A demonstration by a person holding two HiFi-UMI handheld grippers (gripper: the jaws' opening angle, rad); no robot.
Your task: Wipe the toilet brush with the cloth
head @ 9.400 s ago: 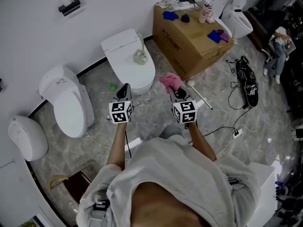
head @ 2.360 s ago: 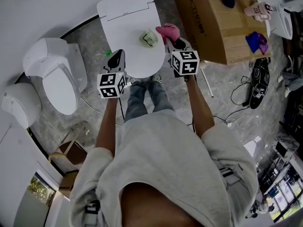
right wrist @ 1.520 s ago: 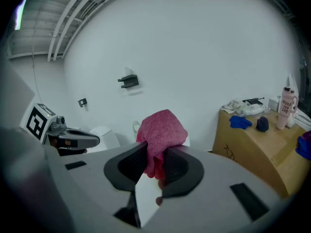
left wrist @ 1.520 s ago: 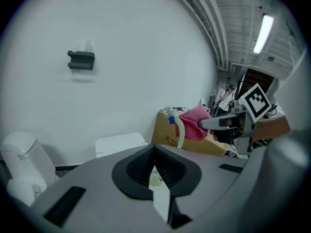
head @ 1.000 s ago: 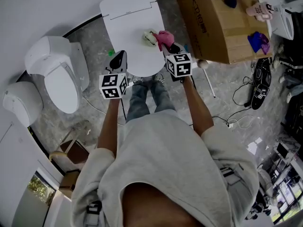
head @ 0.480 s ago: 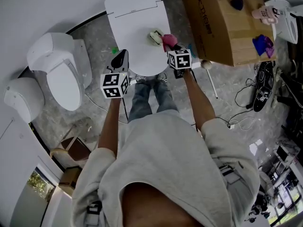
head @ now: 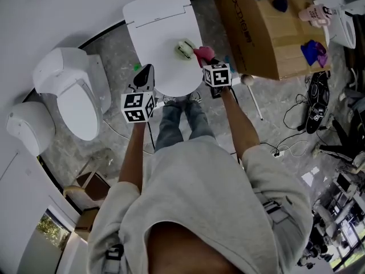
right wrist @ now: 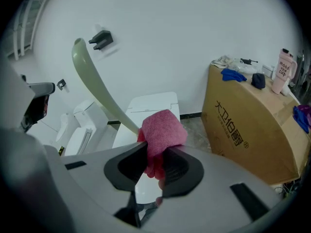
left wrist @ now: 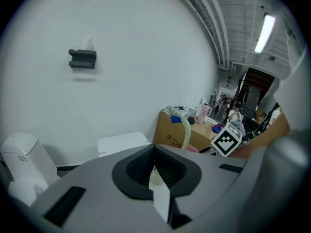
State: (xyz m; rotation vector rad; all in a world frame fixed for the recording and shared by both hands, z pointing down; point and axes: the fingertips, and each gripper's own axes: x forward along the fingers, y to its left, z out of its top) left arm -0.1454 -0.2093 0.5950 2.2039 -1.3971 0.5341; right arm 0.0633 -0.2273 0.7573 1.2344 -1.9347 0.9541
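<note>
The right gripper (right wrist: 154, 155) clamps a pink cloth (right wrist: 163, 130) against the pale green toilet brush (right wrist: 95, 84) handle. The left gripper (left wrist: 154, 165) has its jaws together, empty. Chinese characters on the cardboard box (right wrist: 243, 125) to the right show clearest in the right gripper view.

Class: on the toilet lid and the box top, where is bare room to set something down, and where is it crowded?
Free: the lid left of and behind the brush; the box top's middle, between the blue rags. Crowded: the lid's right edge, where brush, cloth and right tongs meet.
</note>
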